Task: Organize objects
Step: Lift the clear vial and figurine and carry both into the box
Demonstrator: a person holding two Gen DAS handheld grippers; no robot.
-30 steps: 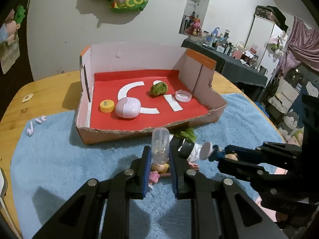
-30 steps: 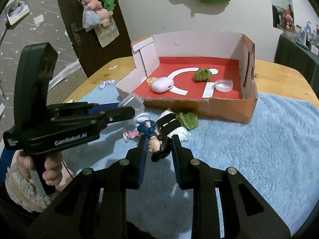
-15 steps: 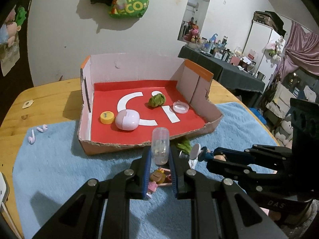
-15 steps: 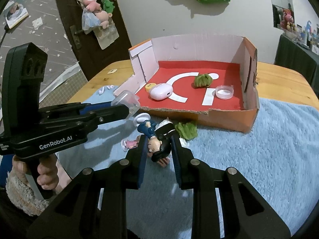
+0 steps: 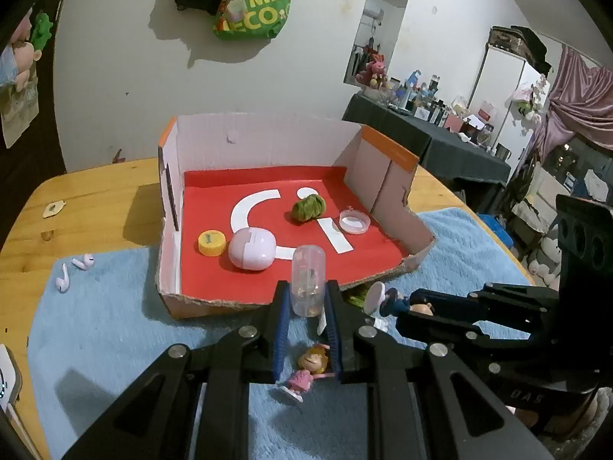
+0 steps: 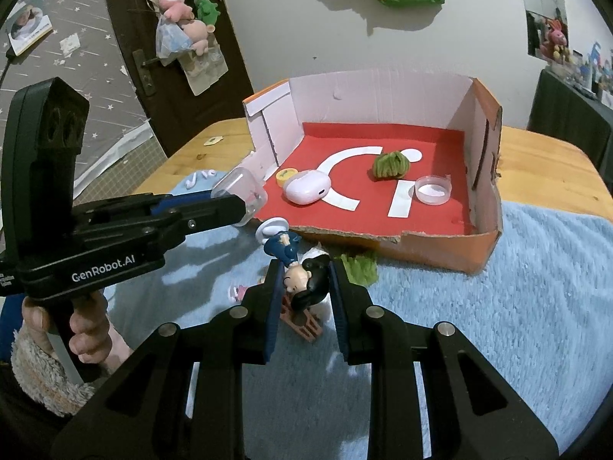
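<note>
Two grips loaded: left gripper (image 5: 306, 299) pinches clear capsule (image 5: 308, 274), right gripper (image 6: 302, 287) pinches sailor figurine (image 6: 295, 268). Clear torn box (image 6: 482, 245) wall, release low inside.

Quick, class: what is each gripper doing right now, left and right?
Left gripper: shut on the clear capsule.
Right gripper: shut on the dark-haired figurine.
</note>
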